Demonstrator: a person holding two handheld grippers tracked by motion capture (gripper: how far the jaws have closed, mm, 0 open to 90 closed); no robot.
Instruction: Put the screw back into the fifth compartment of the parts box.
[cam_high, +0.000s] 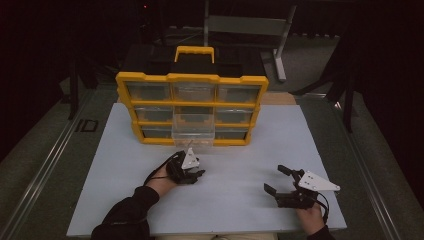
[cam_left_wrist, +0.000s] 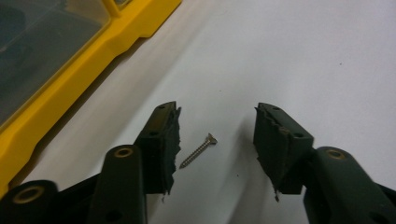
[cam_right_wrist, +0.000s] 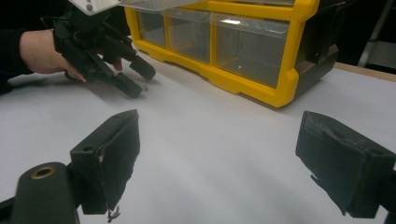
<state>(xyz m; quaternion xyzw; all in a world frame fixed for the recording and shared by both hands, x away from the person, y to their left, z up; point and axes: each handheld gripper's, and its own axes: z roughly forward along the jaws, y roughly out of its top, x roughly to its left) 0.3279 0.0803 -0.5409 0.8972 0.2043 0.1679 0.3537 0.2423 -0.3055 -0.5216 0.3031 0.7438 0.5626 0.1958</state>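
A small silver screw (cam_left_wrist: 198, 150) lies flat on the white board (cam_high: 235, 210), between the jaws of my left gripper (cam_left_wrist: 217, 123). The pads stand a little apart from it on both sides and do not touch it, so the left gripper (cam_high: 192, 174) is open, tips down at the board just in front of the organizer. In the right gripper view the left gripper (cam_right_wrist: 137, 77) is held by a hand at the upper left. My right gripper (cam_high: 275, 179) rests near the board's front right, jaws wide open with nothing between them (cam_right_wrist: 215, 140).
A yellow parts organizer (cam_high: 192, 77) with clear drawers and a black handle stands at the back of the board. Its lower middle drawer (cam_high: 193, 132) is pulled out toward me. Dark floor and a metal stand (cam_high: 280, 45) lie beyond the board's edges.
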